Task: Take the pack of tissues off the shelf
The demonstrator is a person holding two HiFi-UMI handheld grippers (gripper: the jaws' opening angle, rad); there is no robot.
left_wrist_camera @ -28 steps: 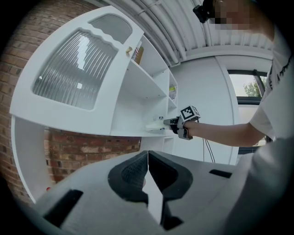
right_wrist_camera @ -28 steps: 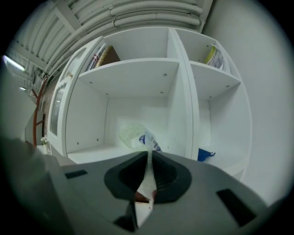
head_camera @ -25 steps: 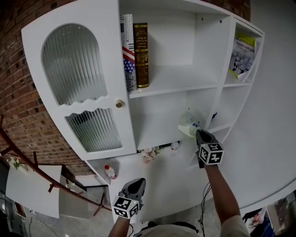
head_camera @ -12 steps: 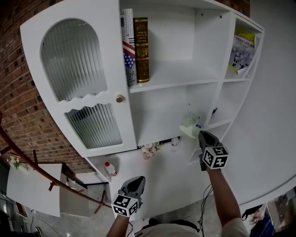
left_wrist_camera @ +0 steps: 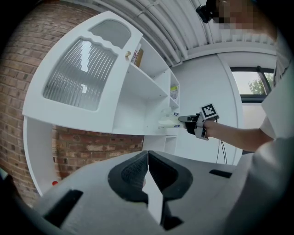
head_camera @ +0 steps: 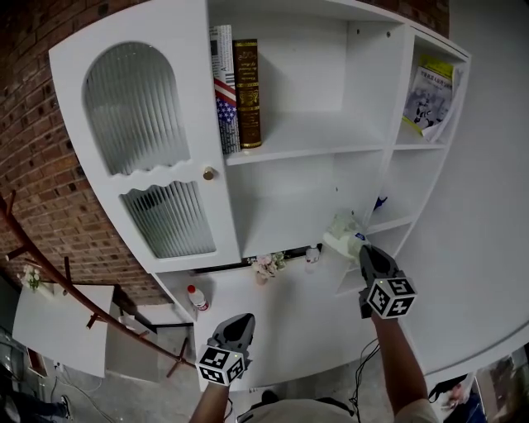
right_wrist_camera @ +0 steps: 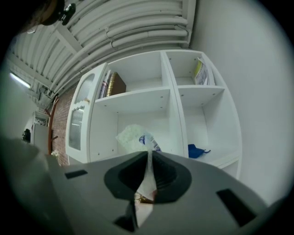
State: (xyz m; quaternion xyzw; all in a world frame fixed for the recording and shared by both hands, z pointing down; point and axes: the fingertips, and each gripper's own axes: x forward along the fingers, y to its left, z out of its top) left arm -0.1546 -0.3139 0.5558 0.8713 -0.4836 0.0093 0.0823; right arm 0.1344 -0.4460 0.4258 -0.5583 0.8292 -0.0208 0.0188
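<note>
I am pinching the tissues (head_camera: 345, 229) in my right gripper (head_camera: 364, 250), jaws closed on one edge; they are sticking out ahead, the shelf (head_camera: 306, 132) beyond. My left gripper (head_camera: 242, 324) is hanging closed, empty.

1. Wore a pale short-sleeved top (left_wrist_camera: 278, 110), with bare forearms below it.
2. Wore a small black camera (left_wrist_camera: 205, 10) at the head.
3. Showed matte grey, tapered shells on the left gripper (head_camera: 242, 320) and the right gripper (head_camera: 364, 249).
4. Bore a marker cube (head_camera: 220, 364) of black-and-white squares behind the left shell, and a second marker cube (head_camera: 390, 297) behind the right.
5. Had dark ribbed pads (left_wrist_camera: 132, 173) set in a rounded recess, with narrow dark slots either side.
6. Trailed thin dark cables (left_wrist_camera: 222, 146) under the right forearm.
</note>
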